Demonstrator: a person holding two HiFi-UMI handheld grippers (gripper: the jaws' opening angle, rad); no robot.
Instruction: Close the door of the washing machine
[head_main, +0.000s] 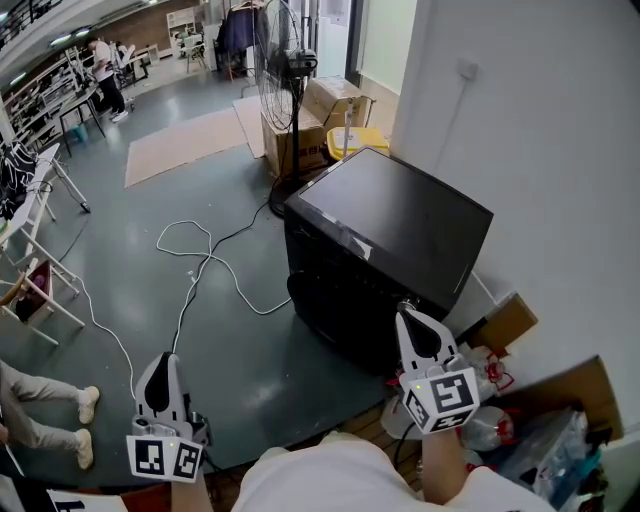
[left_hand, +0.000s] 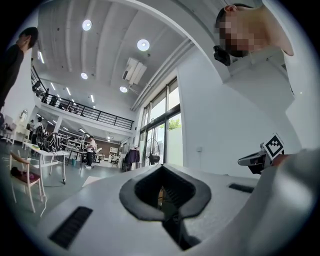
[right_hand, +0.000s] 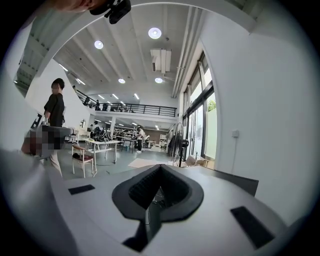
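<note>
1. The black box-shaped washing machine (head_main: 400, 215) stands on the grey floor (head_main: 150, 220), with its back close to the white wall (head_main: 540, 120).
2. Its front face (head_main: 335, 285) is too dark to show how the door stands.
3. The right hand-held gripper (head_main: 408, 318) is clenched with its jaw tips together and nothing between them. It sits at the machine's near front corner, and whether it touches the machine cannot be told.
4. In the right gripper view the machine's flat black top (right_hand: 240, 181) lies just beyond the closed jaws, to their right.
5. The left hand-held gripper (head_main: 163, 362) is also clenched and empty. It is held over the floor, well apart from the machine.
6. A white cable (head_main: 205, 262) loops across the floor in front of the machine.
7. A black pedestal fan (head_main: 283, 60) and brown cardboard boxes (head_main: 330, 105) stand behind the machine.
</note>
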